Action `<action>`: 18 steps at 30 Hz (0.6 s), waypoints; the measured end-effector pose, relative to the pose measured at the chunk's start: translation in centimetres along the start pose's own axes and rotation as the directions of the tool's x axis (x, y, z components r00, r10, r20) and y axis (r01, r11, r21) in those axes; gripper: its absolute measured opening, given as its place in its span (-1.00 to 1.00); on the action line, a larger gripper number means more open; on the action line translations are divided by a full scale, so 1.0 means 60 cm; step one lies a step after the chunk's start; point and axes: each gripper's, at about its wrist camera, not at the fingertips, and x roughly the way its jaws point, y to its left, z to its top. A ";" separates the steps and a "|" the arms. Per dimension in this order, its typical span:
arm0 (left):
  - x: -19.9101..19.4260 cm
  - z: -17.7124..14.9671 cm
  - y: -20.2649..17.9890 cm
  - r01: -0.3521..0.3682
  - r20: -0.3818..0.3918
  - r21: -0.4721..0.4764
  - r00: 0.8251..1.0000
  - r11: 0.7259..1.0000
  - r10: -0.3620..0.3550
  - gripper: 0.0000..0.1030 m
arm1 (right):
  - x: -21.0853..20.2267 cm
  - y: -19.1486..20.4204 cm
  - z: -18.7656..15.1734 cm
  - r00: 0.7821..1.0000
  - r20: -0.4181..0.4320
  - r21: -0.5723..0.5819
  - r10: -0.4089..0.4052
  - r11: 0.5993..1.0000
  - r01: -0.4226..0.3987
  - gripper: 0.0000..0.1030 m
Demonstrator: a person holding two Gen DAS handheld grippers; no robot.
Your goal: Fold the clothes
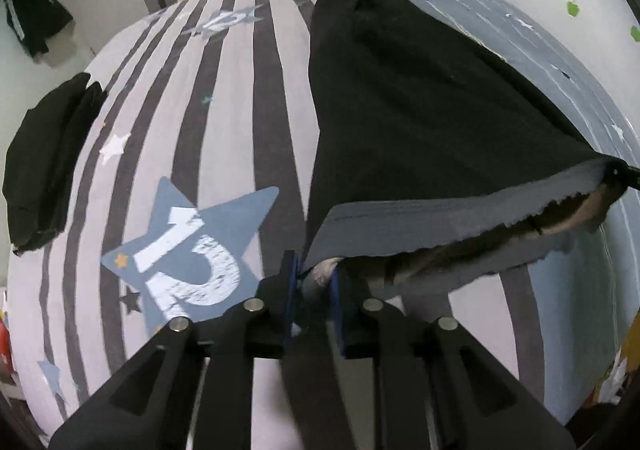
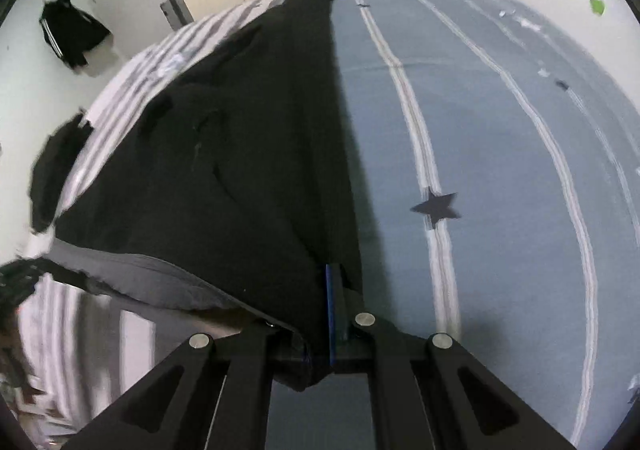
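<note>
Black garment lifted by its near hem, stretched between two claws over the bed.

The large black cloth garment [image 1: 400,102] trails away across the striped grey-and-white bedcover [image 1: 224,122], near edge raised. Right claw [image 2: 334,314] pressed together, pinching one hem corner. Left claw [image 1: 316,282] slightly parted; cloth sits between its pads, grip probably loose, the view is blurred there. Risk: that corner slips free, hem sags, fold goes crooked. Folded dark pile [image 1: 44,162] lies well apart.
</note>
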 end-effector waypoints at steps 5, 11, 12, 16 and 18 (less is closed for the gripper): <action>0.070 -0.002 -0.009 -0.092 -0.083 0.002 0.992 0.996 0.092 -0.34 | 0.027 0.001 0.004 0.999 -0.028 -0.030 -0.034 0.999 0.034 -0.90; 0.110 0.008 -0.014 -0.106 -0.064 0.015 0.992 0.994 0.107 -0.33 | 0.077 0.022 -0.022 0.990 -0.064 -0.122 -0.126 0.986 0.117 -0.64; 0.118 0.012 -0.008 -0.095 -0.067 -0.010 0.993 0.995 0.094 -0.32 | 0.083 0.020 -0.028 0.988 -0.067 -0.132 -0.143 0.982 0.133 -0.60; 0.129 0.026 0.012 -0.032 -0.036 -0.066 0.999 0.997 0.030 -0.68 | 0.104 0.002 -0.044 0.979 -0.086 -0.099 -0.187 0.979 0.179 -0.34; 0.128 0.035 0.018 -0.026 -0.031 -0.061 0.999 0.998 0.024 -0.81 | 0.105 -0.007 -0.042 0.983 -0.067 -0.057 -0.173 0.984 0.169 -0.34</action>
